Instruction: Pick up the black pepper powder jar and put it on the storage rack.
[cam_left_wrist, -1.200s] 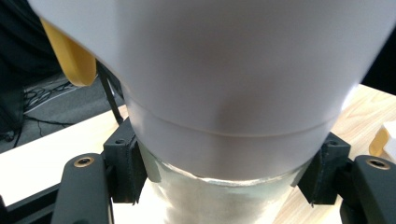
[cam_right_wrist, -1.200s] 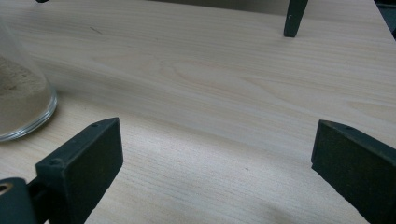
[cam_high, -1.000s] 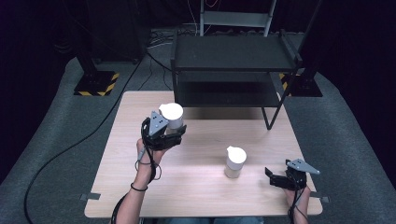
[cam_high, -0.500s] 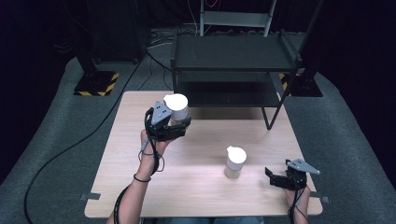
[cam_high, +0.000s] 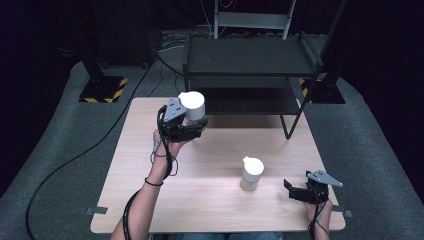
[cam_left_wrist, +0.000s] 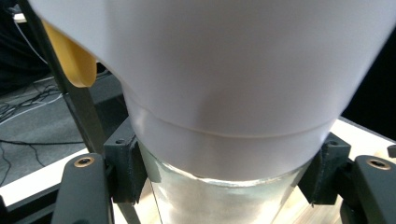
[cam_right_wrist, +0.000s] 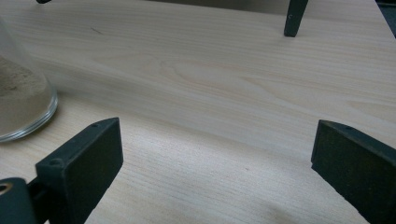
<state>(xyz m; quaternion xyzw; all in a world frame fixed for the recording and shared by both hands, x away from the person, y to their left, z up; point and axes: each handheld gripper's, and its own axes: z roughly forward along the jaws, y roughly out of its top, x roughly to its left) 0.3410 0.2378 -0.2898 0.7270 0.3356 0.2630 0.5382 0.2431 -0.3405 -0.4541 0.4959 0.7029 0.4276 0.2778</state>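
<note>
My left gripper (cam_high: 192, 126) is raised above the table's far left part, shut on a glass jar with a white lid (cam_high: 192, 104). In the left gripper view the jar's glass body (cam_left_wrist: 224, 196) sits squeezed between both jaws under the wide white lid (cam_left_wrist: 224, 70). A second jar with a white lid (cam_high: 251, 173) stands on the table right of centre; its glass base (cam_right_wrist: 18, 107) holds sandy powder. My right gripper (cam_high: 291, 190) rests low near the front right corner, open (cam_right_wrist: 215, 158), nothing between its jaws, a short way right of that jar.
A black metal rack (cam_high: 250, 57) stands over the table's far edge, and one of its legs (cam_right_wrist: 294, 18) comes down on the wood ahead of my right gripper. A yellow piece (cam_left_wrist: 74, 60) shows beside the held lid. Bare wooden table (cam_high: 200, 200) lies between the two hands.
My left gripper has carried the held jar farther from the person and a bit to the right, toward the rack. The right gripper and the standing jar have stayed put.
</note>
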